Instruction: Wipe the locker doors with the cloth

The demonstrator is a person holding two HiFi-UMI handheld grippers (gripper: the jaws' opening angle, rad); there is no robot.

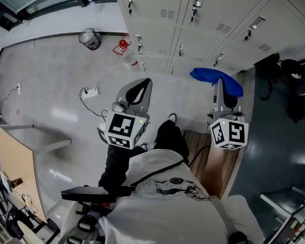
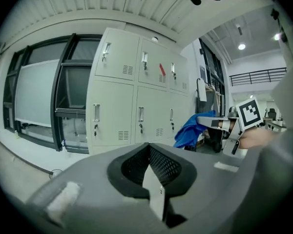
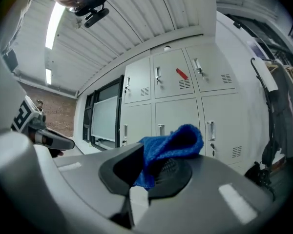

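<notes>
Grey-white locker doors (image 1: pixel 208 19) fill the top of the head view, with handles and vents; they also stand ahead in the left gripper view (image 2: pixel 136 96) and the right gripper view (image 3: pixel 180 106). A blue cloth (image 1: pixel 216 79) hangs from my right gripper (image 1: pixel 219 88), whose jaws are shut on it; up close the cloth (image 3: pixel 168 150) bulges out of the jaws. My left gripper (image 1: pixel 142 88) is shut with nothing in it, a little short of the lockers. In the left gripper view the cloth (image 2: pixel 190 128) shows at the right.
A mesh waste bin (image 1: pixel 90 38), a red object (image 1: pixel 122 44) and a white power strip (image 1: pixel 90 92) with its cord lie on the pale floor left of the lockers. A dark bag (image 1: pixel 290 85) sits at the right. A wooden board (image 1: pixel 15 166) leans at the lower left.
</notes>
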